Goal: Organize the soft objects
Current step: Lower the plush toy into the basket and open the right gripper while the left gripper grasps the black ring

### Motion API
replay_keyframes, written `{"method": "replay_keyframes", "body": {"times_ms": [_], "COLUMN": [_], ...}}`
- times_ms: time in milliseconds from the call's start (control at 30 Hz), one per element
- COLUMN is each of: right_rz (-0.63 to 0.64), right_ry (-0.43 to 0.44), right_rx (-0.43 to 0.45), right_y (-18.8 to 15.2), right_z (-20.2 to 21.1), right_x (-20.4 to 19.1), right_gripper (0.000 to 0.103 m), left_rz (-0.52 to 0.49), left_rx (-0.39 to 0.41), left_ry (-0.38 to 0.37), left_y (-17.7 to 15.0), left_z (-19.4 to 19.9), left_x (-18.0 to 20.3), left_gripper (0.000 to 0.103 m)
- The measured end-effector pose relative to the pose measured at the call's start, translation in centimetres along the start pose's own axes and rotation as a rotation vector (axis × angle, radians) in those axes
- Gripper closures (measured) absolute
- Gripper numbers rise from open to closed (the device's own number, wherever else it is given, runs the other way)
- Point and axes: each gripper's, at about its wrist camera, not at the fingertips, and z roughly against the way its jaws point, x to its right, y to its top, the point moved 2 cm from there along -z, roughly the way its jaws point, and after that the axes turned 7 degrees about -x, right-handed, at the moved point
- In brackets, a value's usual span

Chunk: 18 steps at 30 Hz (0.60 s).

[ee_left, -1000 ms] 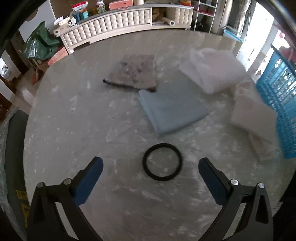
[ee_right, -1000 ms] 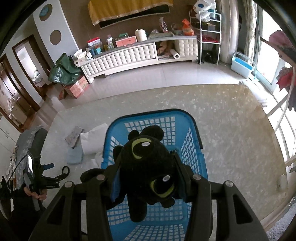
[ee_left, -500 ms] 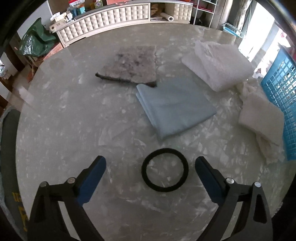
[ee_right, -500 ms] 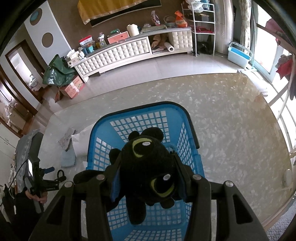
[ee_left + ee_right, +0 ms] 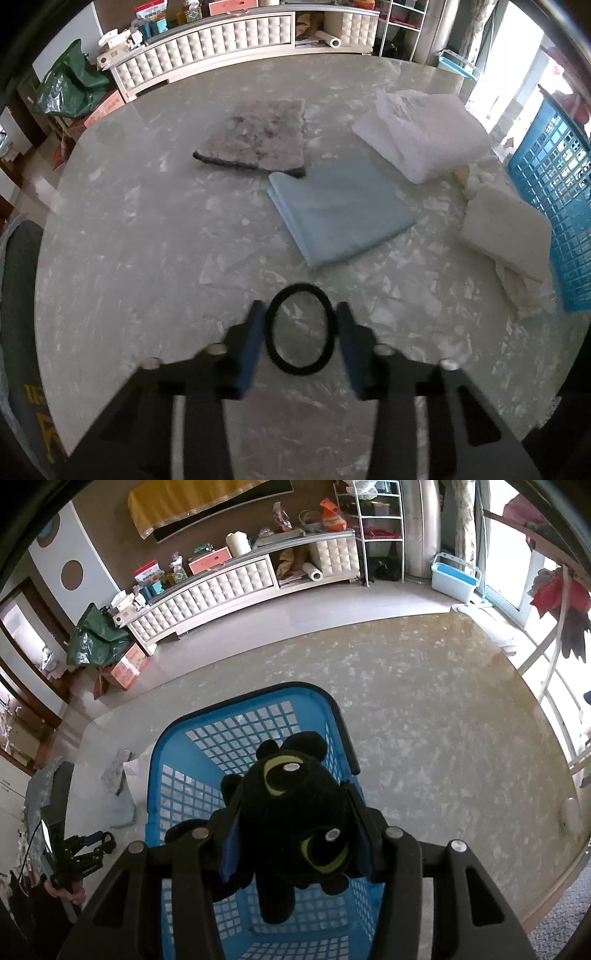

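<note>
The left gripper has just been closing: its jaws, wide apart a second ago, now squeeze the black elastic ring from both sides into an oval on the marble table. I judge the ring is gripped and ready to lift. The right gripper is clamped on the black plush toy above the blue basket. Only the left view shows the folded blue cloth beyond the ring; only the right shows the basket's inside, seemingly empty
</note>
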Motion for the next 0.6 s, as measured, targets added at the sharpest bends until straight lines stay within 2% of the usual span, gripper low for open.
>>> {"method": "replay_keyframes", "body": {"times_ms": [133,367,500,600], "right_rz": [-0.008,0.012,0.028,0.094], "right_ry": [0.003,-0.033,-0.067,-0.107], "right_rx": [0.007,0.001,0.004,0.009], "right_y": [0.0,0.3,0.3,0.0], "right_z": [0.1,-0.8,-1.3,-1.2], "right_x": [0.1,-0.9,-1.4,-2.8], "right_gripper": [0.055,0.055,0.055,0.055], "left_rz": [0.025,0.032,0.016,0.008], "left_rx": [-0.014,0.012,0.045,0.067], "left_ry": [-0.018,-0.053,-0.044,-0.052], "left_y": [-0.4,-1.7,-2.0,-2.2], "left_z": [0.3,3.0,5.0,6.2], "left_x": [-0.2,0.8,1.5,2.0], "left_gripper": [0.080,0.080,0.080,0.080]}}
